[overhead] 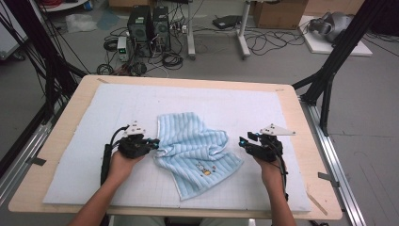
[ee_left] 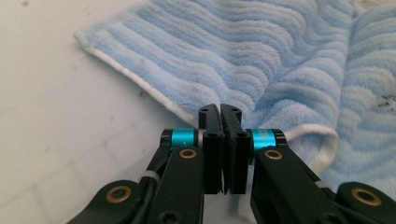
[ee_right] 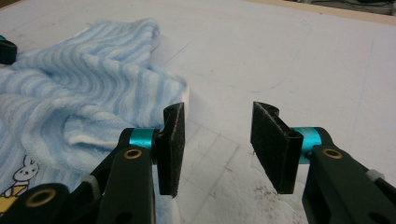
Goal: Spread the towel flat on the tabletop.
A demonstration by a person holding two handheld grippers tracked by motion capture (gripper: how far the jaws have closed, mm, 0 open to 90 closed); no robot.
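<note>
A light blue striped towel [overhead: 193, 146] with a small rabbit picture lies crumpled in the middle of the white mat [overhead: 103, 113]. My left gripper [overhead: 154, 143] is at the towel's left edge. In the left gripper view its jaws [ee_left: 219, 116] stand pressed together right on the towel's [ee_left: 233, 60] white hem, which runs in behind them from both sides. My right gripper [overhead: 242, 141] is at the towel's right side. In the right gripper view it [ee_right: 217, 140] is open, nothing lies between its pads, and its left pad [ee_right: 169, 149] stands over the towel's [ee_right: 70, 107] hem.
The mat covers most of a wooden table [overhead: 66, 117]. Black frame posts [overhead: 329, 70] stand at the table's far corners. Computers [overhead: 148, 28] and cables lie on the floor beyond the far edge. Bare mat lies around the towel on all sides.
</note>
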